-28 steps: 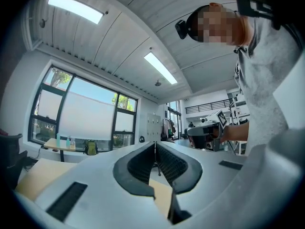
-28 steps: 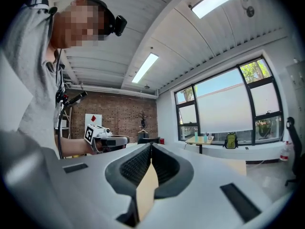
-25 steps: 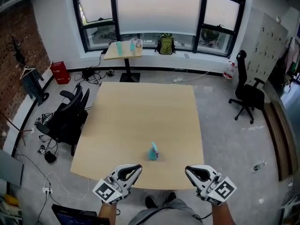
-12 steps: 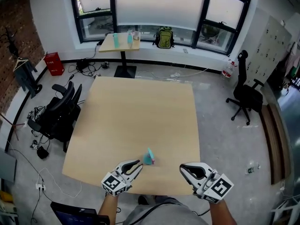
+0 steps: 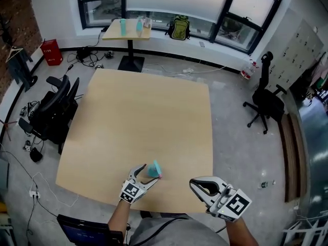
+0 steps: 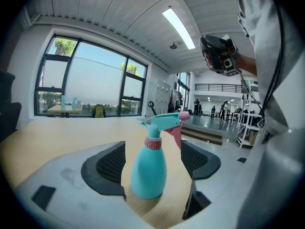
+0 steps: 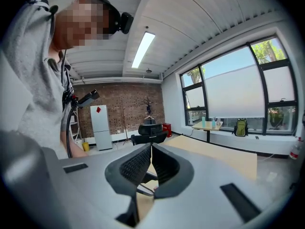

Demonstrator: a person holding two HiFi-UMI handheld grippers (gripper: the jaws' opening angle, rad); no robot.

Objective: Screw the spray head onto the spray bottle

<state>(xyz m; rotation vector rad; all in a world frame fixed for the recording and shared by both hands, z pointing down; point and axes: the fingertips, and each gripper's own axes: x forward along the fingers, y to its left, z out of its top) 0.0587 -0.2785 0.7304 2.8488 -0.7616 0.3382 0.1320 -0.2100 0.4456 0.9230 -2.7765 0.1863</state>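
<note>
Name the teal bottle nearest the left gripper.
The spray bottle on the big table, between the left gripper's opening jaws; the others stand on the small table.

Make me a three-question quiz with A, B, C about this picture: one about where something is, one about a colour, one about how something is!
1. Where does the spray bottle stand?
A) on the floor
B) on the table, between the jaws of the left gripper
C) on a chair
2. What colour is the bottle's body?
A) yellow
B) black
C) teal
3. How is the right gripper?
A) shut
B) wide open
C) holding a cup
Answers: 1 B, the left gripper view shows it upright between that gripper's opening jaws; 2 C, teal with a pink collar; 3 A, its jaws meet.
</note>
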